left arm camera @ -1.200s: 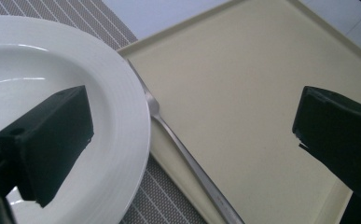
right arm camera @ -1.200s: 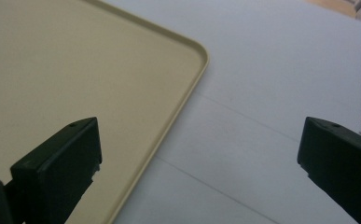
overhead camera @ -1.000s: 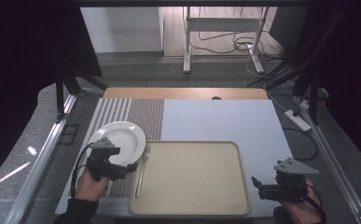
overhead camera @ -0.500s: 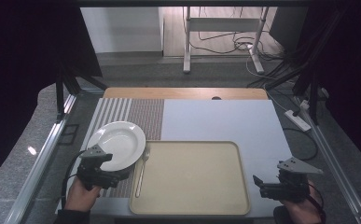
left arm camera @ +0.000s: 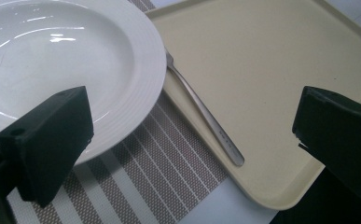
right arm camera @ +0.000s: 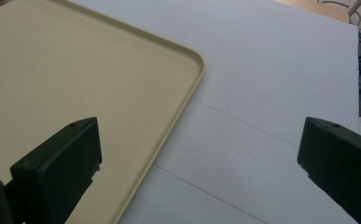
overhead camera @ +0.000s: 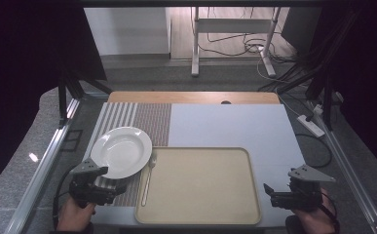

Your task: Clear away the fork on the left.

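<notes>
A white deep plate [overhead camera: 122,151] rests on a striped placemat [overhead camera: 142,117] at the table's left. Beside it lies an empty beige tray [overhead camera: 200,187], and a metal fork [overhead camera: 147,180] runs along the tray's left edge. My left gripper [overhead camera: 117,187] is open, low at the near left, just short of the plate's near rim. In the left gripper view the plate [left arm camera: 52,60] sits past the left jaw, with the fork [left arm camera: 206,119] and tray [left arm camera: 271,70] between the jaws. My right gripper [overhead camera: 269,191] is open by the tray's near right corner [right arm camera: 187,70].
The white tabletop [overhead camera: 235,124] stretches behind and to the right of the tray, also seen as white tabletop [right arm camera: 271,93]. A wooden strip [overhead camera: 191,97] edges the far side. Metal rails run along both sides, and a power strip [overhead camera: 310,125] lies off the right edge.
My left gripper has drawn back from over the plate toward the near left corner. The plate, fork and tray stayed put. My right gripper has barely moved.
</notes>
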